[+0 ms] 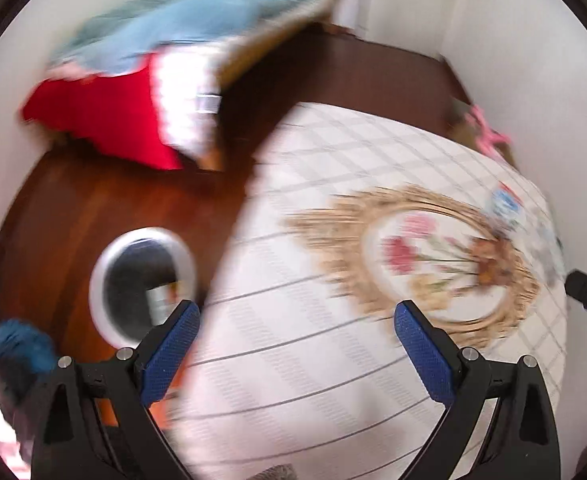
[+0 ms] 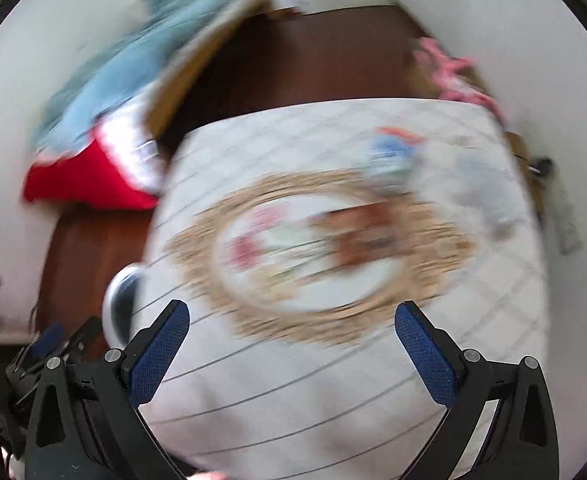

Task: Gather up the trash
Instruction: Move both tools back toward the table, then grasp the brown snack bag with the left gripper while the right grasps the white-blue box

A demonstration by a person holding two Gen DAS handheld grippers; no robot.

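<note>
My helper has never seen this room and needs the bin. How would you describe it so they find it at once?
Start at the white quilted mattress with the tan embroidered oval. On the dark reddish wooden floor along its left side stands a round bin with a shiny silver rim and a dark inside. It is the only round metallic thing there; the red and blue cloths lie further off.

Left wrist view: looking down along the left gripper (image 1: 295,312) from above and left of the desk (image 1: 293,360), bin (image 1: 105,276) close below. Right wrist view: higher and more centred. Shared by both: floral medallion (image 2: 317,248), blue-and-red bedding (image 1: 141,76).
</note>
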